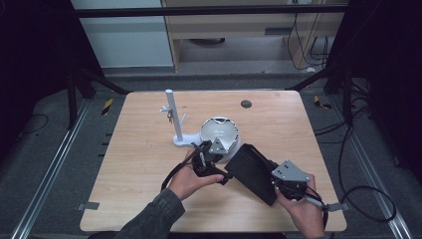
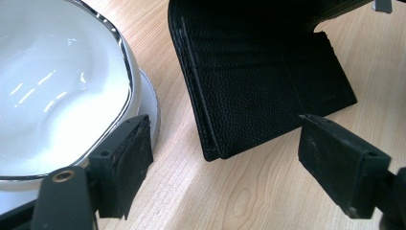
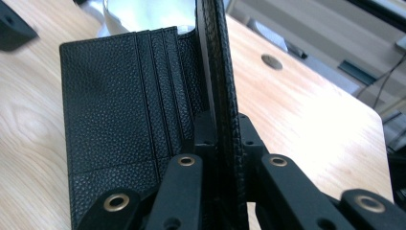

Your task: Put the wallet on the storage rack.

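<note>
The right gripper [image 3: 224,139] has its fingers [image 3: 207,132] clenched on one flap of the black wallet [image 3: 119,110], the leather edge pinched upright between the pads while the other flap, with its card slots, lies open on the table [image 3: 306,120]. The left gripper [image 2: 225,158] is released: its fingers [image 2: 131,158] stand wide apart with nothing pressed between them, one just beside the rim of the white bowl [image 2: 57,91], the other near the wallet's lower corner. From the high view the wallet [image 1: 251,172] sits between the two hands, near the bowl [image 1: 219,133], with a white stand [image 1: 174,119] farther back on the table. As I judge it, opening the wallet is largely done, one flap lifted; whatever goes in or comes out of it is yet to do.
</note>
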The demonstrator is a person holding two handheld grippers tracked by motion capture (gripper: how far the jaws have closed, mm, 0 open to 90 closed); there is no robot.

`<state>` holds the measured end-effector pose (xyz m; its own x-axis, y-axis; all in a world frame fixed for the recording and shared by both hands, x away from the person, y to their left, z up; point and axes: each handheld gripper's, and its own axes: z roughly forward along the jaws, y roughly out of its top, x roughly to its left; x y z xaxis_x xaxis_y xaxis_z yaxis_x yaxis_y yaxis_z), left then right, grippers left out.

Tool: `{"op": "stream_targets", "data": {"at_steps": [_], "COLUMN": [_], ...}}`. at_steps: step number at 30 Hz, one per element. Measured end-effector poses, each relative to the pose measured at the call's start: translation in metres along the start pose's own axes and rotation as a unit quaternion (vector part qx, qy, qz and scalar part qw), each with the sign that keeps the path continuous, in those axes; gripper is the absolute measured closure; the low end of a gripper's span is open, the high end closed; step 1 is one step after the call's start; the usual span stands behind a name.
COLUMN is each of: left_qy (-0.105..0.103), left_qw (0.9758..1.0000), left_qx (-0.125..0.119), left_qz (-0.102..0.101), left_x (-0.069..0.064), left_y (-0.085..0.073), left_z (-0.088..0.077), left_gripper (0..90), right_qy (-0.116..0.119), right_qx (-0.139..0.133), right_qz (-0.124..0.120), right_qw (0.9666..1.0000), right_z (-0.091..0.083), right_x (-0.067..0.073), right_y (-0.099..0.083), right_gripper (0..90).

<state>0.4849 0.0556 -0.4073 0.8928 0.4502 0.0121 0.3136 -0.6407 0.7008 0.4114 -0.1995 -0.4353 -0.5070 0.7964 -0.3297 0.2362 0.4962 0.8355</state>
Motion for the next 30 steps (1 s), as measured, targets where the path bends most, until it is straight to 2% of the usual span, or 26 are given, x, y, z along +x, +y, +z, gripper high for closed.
{"op": "stream_targets", "data": {"at_steps": [4,10,15,24,30], "left_qy": [0.001,0.001,0.001,0.003,-0.005], "left_qw": [1.0,0.9998,0.9997,0.9997,0.9998], "left_qx": [-0.004,-0.001,-0.004,-0.004,-0.003], "left_qz": [0.008,0.018,0.025,0.025,0.02], "left_x": [0.001,0.003,0.006,0.01,0.012], "left_y": [0.003,0.006,0.01,0.011,0.011], "left_z": [-0.005,-0.009,-0.011,-0.011,-0.006], "left_gripper": [18.0,17.3,17.1,17.0,17.3], "right_qy": [0.015,0.041,0.055,0.072,0.078], "right_qx": [-0.028,-0.063,-0.072,-0.089,-0.097], "right_qz": [0.017,0.031,0.031,0.038,0.037], "right_qw": [0.9994,0.9967,0.9954,0.9927,0.9915], "right_z": [-0.006,-0.011,-0.011,-0.013,-0.015], "right_x": [-0.004,-0.007,-0.007,-0.008,-0.007], "right_y": [0.004,0.01,0.013,0.016,0.018], "right_gripper": [83.6,83.6,83.7,83.7,83.7]}}
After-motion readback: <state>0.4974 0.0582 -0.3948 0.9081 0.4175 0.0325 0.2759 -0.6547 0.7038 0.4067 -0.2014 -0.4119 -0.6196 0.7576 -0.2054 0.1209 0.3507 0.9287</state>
